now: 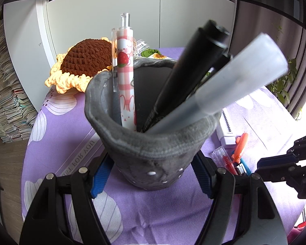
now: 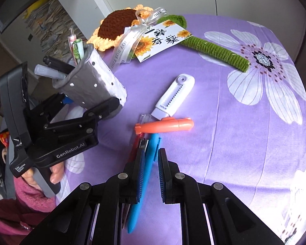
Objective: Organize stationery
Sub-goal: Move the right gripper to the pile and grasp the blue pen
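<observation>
The job looks about half done; four or five pens already stand in the grey pen cup [image 1: 153, 143], and the left gripper [image 1: 153, 171] squeezes that cup from both sides, holding it tipped. Inside are a pink checked pen [image 1: 125, 77], a black marker [image 1: 185, 75], a frosted grey pen [image 1: 220, 94], and a green pen [image 2: 78, 49]. Still on the purple tablecloth [image 2: 224, 132] lie a blue pen [image 2: 144, 175], an orange pen [image 2: 165, 126], a red pen [image 2: 135, 145] and a white correction tape [image 2: 174, 96]. The right gripper [image 2: 151, 175] sits with its jaws apart around the blue pen, not yet pinching it.
</observation>
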